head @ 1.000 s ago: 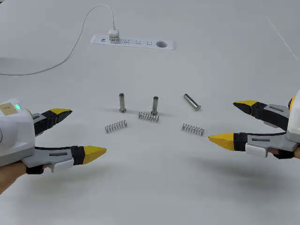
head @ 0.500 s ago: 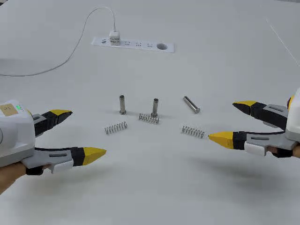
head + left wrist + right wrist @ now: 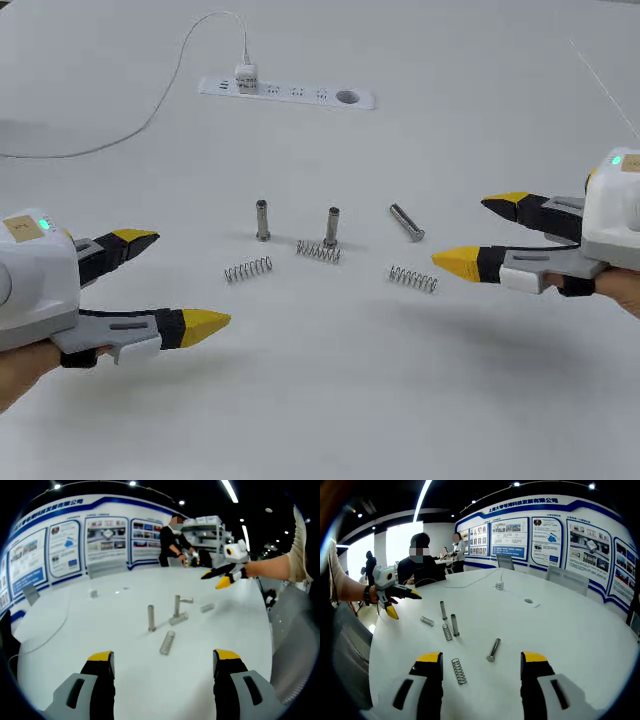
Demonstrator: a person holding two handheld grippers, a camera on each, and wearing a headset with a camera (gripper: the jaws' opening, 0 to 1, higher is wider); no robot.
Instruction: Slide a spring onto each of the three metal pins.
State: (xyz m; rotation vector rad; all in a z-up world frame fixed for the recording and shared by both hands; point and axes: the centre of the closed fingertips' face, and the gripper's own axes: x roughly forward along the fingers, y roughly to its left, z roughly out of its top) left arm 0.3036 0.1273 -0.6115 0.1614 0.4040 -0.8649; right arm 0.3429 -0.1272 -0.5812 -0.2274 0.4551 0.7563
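Left gripper (image 3: 190,278) and right gripper (image 3: 458,232) hovering with jaws spread, empty, bodies running off frame edges, three springs (image 3: 318,250) lying on table (image 3: 320,400) beside two standing pins (image 3: 262,220), third pin (image 3: 407,222) lying flat

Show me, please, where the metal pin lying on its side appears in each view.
Head view: the lying pin is right of centre, beyond the right-hand spring.
Left gripper view: the lying pin is just above centre.
Right gripper view: the lying pin is below centre, right of that spring.
Shared landmark: the upright pin nearest it.
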